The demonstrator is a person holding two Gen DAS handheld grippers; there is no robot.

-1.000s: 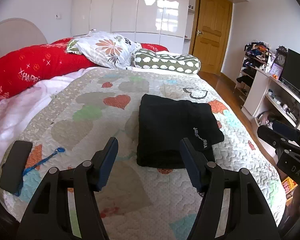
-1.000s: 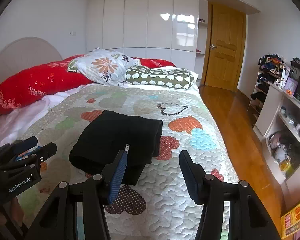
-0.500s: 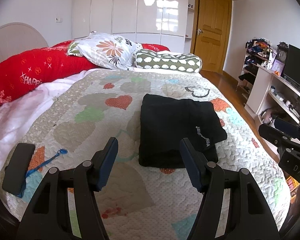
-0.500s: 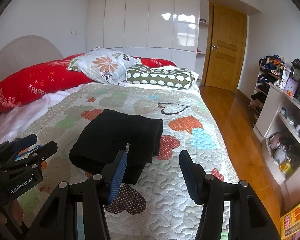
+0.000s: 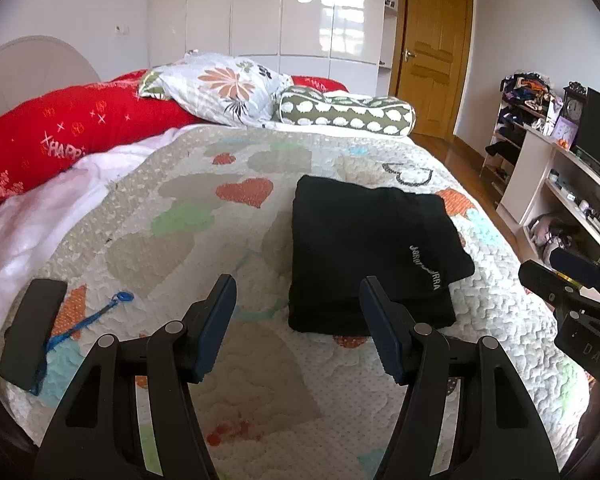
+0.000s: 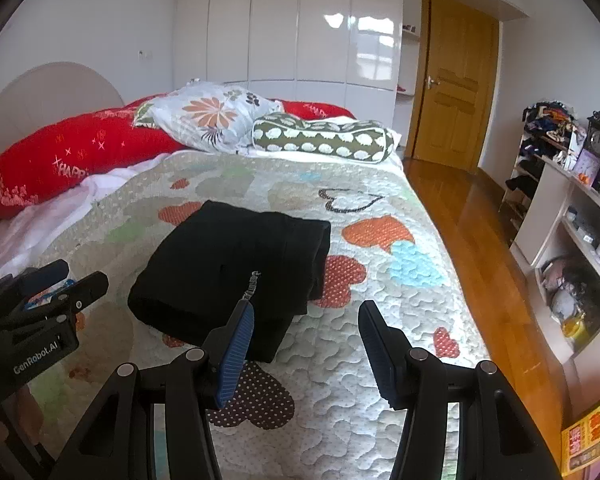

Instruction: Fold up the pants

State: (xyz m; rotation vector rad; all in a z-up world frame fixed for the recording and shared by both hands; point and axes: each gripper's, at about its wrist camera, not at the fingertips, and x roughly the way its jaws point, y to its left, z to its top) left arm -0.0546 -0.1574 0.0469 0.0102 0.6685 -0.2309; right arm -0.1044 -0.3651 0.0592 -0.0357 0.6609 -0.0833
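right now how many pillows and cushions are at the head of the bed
3. A long red pillow with white print lies on the left, a white floral pillow leans on it in the middle, and a green bolster with white spots lies on the right. More may be hidden behind them.

bedroom: glossy white wardrobe (image 6: 300,28) along far wall, reflecting window light; wooden door (image 6: 456,80) at right. wood floor (image 6: 472,216), white shelving unit (image 6: 548,208) beside it. rounded headboard (image 6: 48,92) at left.

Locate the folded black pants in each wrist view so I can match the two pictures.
Left wrist: folded black pants lie right of centre on the quilt, past the right fingertip.
Right wrist: pants lie left of centre, beyond the left fingertip.
Shared landmark: the green spotted bolster pillow at the bed's head.
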